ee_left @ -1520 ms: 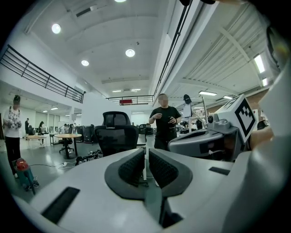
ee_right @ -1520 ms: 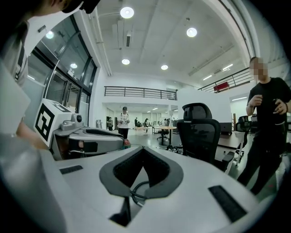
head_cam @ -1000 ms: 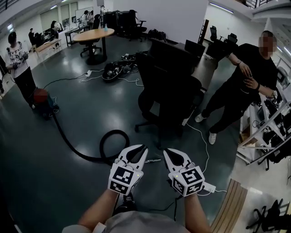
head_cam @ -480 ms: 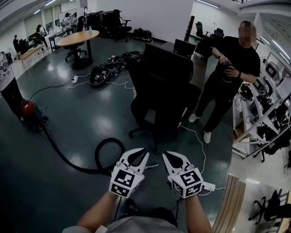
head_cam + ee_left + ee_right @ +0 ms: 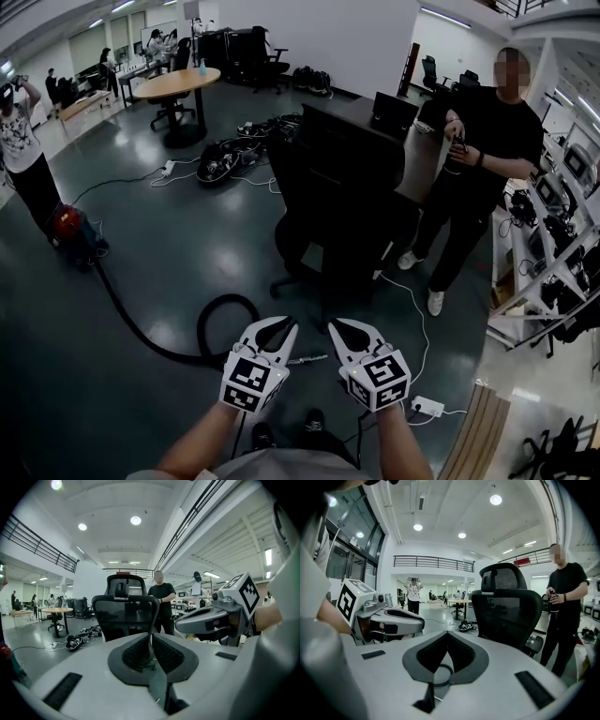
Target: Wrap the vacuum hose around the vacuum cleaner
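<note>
Left tongs and right tongs are both closed and empty, side by side above the floor. Just beyond them the vacuum hose lies looped, trailing left to the red vacuum cleaner. Best to open one pair, grip near the loop, and keep clear of the office chair.
</note>
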Demonstrator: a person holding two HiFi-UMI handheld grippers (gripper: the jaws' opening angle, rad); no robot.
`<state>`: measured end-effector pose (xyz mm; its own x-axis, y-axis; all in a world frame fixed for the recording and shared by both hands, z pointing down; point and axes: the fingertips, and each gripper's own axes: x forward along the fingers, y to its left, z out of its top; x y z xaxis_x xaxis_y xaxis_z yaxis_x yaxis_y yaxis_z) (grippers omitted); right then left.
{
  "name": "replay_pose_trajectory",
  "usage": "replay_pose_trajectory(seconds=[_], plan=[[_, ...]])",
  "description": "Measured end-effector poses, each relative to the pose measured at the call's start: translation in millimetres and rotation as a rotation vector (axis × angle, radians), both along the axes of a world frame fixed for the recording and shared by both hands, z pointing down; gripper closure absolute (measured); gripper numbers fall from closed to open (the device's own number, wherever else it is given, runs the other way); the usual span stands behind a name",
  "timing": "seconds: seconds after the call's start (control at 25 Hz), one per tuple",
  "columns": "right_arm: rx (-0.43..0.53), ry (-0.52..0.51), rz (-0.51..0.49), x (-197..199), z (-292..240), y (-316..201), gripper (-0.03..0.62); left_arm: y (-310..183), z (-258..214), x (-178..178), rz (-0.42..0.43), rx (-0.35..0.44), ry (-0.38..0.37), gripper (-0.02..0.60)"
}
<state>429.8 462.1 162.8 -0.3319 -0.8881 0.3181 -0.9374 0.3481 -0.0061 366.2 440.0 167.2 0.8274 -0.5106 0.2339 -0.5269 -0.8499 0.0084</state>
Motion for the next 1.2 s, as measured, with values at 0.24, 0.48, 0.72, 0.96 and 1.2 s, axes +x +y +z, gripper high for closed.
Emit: replay_pose_trajectory(seconds=[0.24, 0.48, 0.72, 0.96, 1.2], plan=[[-0.015, 0.010, -0.081, 32.9, 3.7, -10.4, 0.589, -8.2, 6.0, 28.2, -0.076, -0.017, -0.010, 0.538], [-0.044, 0.006, -0.157, 49.3, 23.4, -26.2, 0.589, -21.1, 24.4, 37.9, -0.131, -0.018, -0.061, 0.538], [-0.183, -0.018, -0.247, 26.4, 89.5, -36.3, 0.589, -34.4, 90.3, 5.4, -0.170, -0.091, -0.159, 0.538], [-0.377, 0.021, -0.304, -1.4, 229.9, -52.2, 0.588, -54.6, 220.6, -33.4, -0.158, -0.215, -0.256, 0.538], [-0.492, 0.105, -0.399, -27.1, 399.1, -59.2, 0.523, -66.4, 384.9, -72.3, -0.152, -0.334, -0.338, 0.538]])
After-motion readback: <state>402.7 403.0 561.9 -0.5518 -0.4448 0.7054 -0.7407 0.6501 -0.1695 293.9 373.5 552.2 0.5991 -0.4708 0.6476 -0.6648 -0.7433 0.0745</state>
